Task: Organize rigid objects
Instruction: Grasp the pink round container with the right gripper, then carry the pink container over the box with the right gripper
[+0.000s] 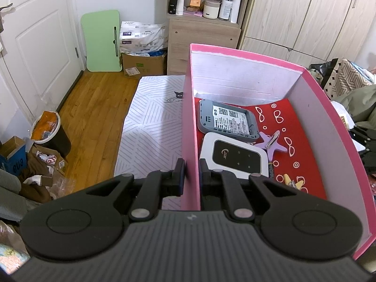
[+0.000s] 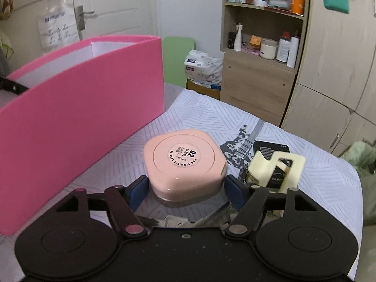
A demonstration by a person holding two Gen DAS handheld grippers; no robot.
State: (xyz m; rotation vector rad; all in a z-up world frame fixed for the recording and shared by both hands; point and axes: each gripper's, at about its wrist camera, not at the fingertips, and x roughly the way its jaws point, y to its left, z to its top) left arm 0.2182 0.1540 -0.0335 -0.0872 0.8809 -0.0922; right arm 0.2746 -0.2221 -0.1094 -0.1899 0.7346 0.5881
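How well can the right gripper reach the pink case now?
Probably yes: the right gripper is open, its fingers flank the pink case on the cloth, and nothing lies between them.

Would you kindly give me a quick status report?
Left claw shut on pink box wall. Right claw open around pink compact, not gripping. Cream clip beside it.

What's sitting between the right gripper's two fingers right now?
In the right wrist view, the pink compact case sits between the open right gripper's fingers, resting on the patterned cloth.

Left gripper (image 1: 191,171) fingers pinched together; right gripper (image 2: 185,191) fingers spread wide apart.
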